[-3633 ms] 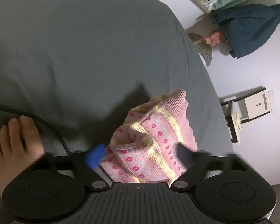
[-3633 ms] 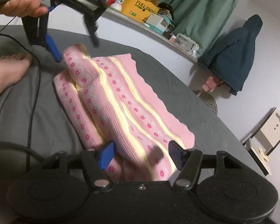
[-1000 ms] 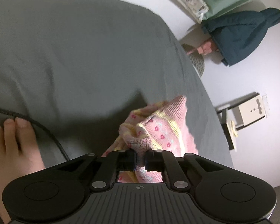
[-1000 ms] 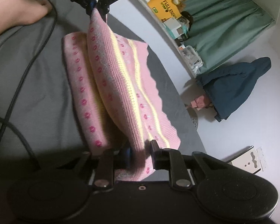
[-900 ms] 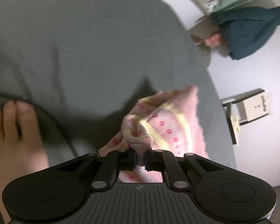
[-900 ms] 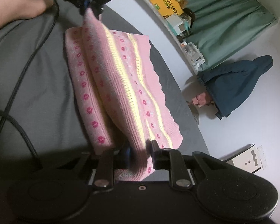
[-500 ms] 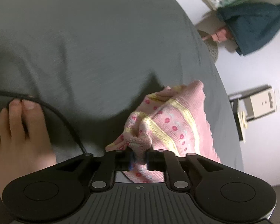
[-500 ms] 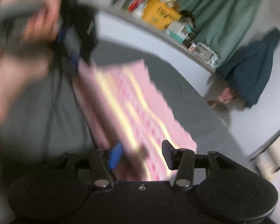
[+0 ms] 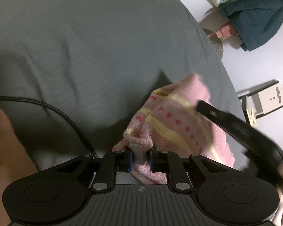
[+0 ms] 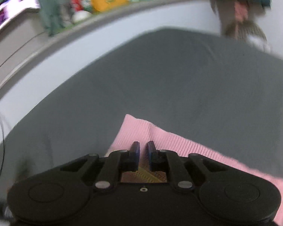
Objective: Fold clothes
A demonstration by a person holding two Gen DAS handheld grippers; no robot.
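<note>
Grey-sheeted bed (image 9: 96,43) fills both views, with a teal jacket (image 9: 258,18) hanging on the wall past its far edge. Pink knit garment (image 9: 171,124) with yellow stripes and red dots: lying bunched near the bed's right edge. Left hand-held gripper (image 9: 140,159): clamped on a gathered fold of the knit. Right hand-held gripper (image 10: 143,153): fingers nearly together (narrow gap, nothing visibly between them), hovering over the garment's plain ribbed hem; view blurred. Black cable (image 9: 52,109) crosses the sheet beside a bare foot (image 9: 3,141).

Open grey bedsheet (image 9: 103,47) ahead — black cable (image 9: 52,109) and bare foot (image 9: 3,143) at left.
</note>
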